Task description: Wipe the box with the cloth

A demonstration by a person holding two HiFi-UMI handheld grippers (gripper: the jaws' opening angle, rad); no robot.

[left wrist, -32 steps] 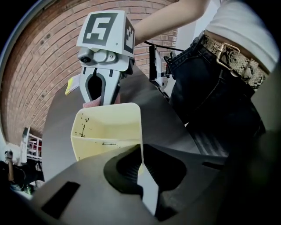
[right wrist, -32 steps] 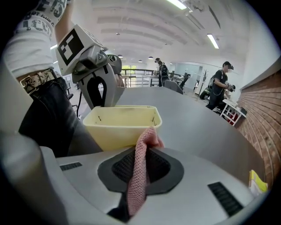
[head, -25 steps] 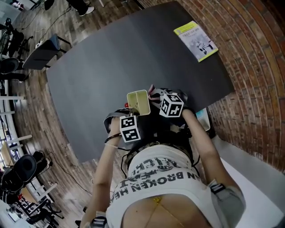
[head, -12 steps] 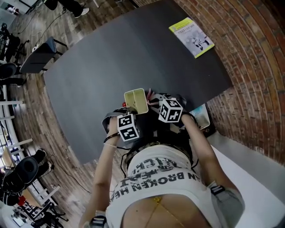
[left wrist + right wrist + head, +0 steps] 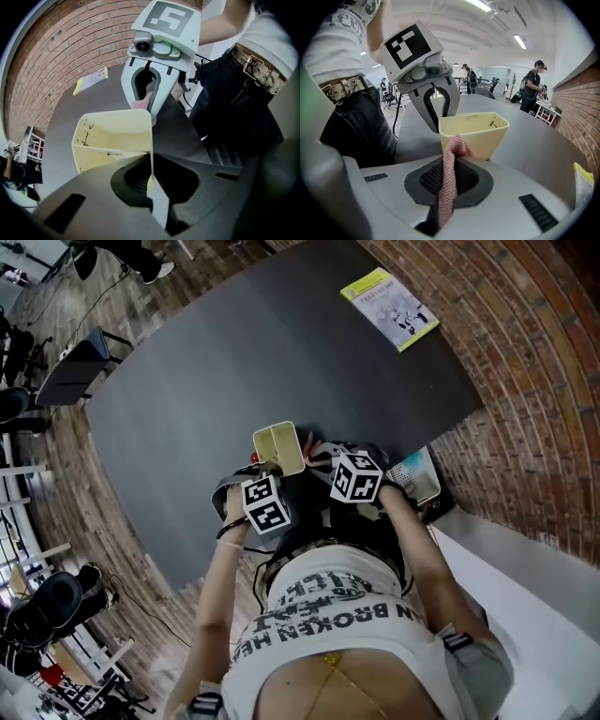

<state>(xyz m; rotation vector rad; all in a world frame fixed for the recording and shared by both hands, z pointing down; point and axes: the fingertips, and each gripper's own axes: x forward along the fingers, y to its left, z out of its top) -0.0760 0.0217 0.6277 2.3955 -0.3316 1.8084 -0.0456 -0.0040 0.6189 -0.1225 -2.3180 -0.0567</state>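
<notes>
Our left tongs (image 5: 151,180) clamped on the yellow box (image 5: 112,136) wall, our right tongs (image 5: 446,197) clamped on the pink cloth (image 5: 449,159), cloth touching the box's side, at the dark surface's (image 5: 234,352) near edge.

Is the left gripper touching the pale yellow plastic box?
Touching. The left gripper view shows it: the left gripper has its jaws closed on one thin side wall of the pale yellow plastic box, with no gap on either side.
</notes>
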